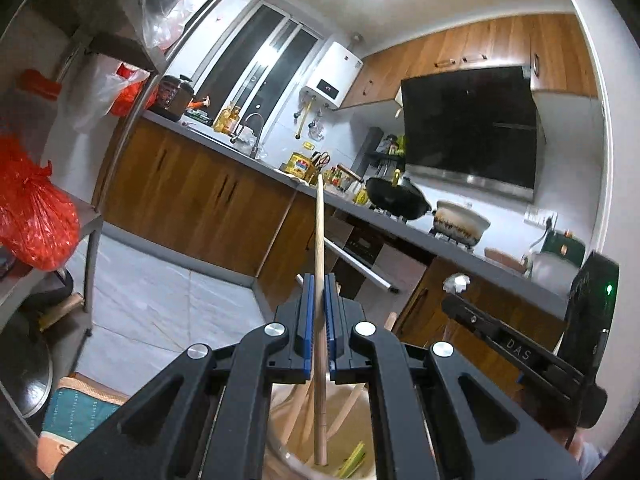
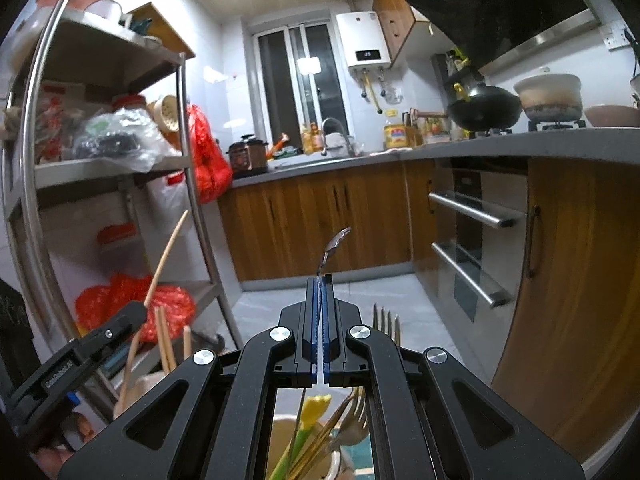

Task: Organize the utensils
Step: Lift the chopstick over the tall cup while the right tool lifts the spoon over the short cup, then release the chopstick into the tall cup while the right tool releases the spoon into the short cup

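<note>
Left wrist view: left gripper (image 1: pixel 319 300) clamps a pale, straight wooden chopstick (image 1: pixel 319 240); right gripper (image 2: pixel 320 304) pinches a thin, shiny metal spoon (image 2: pixel 334 245).

Both your wrist cameras look roughly level along their fingers across the kitchen; each, probably close alongside, sees the same counter (image 1: pixel 224 148) (image 2: pixel 320 164) and window (image 1: pixel 256 60) (image 2: pixel 300 80).

I see a pale, matt wooden chopstick (image 1: pixel 319 264) between the ribbed blue rubbery pads (image 1: pixel 307 320) of my left gripper (image 1: pixel 319 285), whose arms are matt black plastic with shiny metal rivets. My right gripper (image 2: pixel 319 285) pinches a glossy steel spoon (image 2: pixel 335 245). Cabinets (image 2: pixel 320 216) look like smooth wood veneer, the counter (image 2: pixel 520 140) matt grey, the shelf rack (image 2: pixel 120 168) brushed metal
</note>
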Available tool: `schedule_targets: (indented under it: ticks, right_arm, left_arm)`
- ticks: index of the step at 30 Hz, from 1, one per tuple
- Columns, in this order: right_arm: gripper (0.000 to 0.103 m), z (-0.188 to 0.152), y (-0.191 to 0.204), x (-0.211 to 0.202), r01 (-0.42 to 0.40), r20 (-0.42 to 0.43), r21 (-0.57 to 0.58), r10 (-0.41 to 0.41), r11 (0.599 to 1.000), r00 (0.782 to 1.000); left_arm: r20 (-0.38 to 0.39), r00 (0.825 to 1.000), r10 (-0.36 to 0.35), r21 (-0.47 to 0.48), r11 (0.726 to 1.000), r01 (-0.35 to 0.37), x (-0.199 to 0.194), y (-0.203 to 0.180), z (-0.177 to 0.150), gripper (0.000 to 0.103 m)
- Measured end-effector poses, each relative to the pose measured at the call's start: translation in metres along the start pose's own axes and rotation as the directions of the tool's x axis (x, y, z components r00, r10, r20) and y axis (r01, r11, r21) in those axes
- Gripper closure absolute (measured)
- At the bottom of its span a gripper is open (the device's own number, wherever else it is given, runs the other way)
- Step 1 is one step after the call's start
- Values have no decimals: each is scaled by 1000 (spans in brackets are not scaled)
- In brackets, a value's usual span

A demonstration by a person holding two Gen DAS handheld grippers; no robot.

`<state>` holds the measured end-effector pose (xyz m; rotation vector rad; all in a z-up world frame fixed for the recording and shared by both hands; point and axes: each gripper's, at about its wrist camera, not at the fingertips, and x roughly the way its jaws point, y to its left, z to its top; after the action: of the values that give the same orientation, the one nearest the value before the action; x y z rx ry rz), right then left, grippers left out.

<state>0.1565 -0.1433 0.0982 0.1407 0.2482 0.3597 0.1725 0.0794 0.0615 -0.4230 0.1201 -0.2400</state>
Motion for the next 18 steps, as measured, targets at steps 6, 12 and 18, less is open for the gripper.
schedule_targets:
  ticks: [6, 12, 18]
  right_arm:
    - [100, -16, 1, -3, -49, -27, -30, 48, 998, 998]
    - [100, -32, 6, -7, -103, -59, -76, 99, 992, 993]
    - [100, -43, 11, -1, -143, -121, -85, 133, 986, 984]
  left_arm:
    - [-46, 999, 16, 59, 998, -14, -13, -2, -4, 98]
    - [-129, 987, 90, 215, 975, -61, -22, -22, -11, 98]
    - [-254, 953, 167, 264, 960, -97, -16, -26, -14, 98]
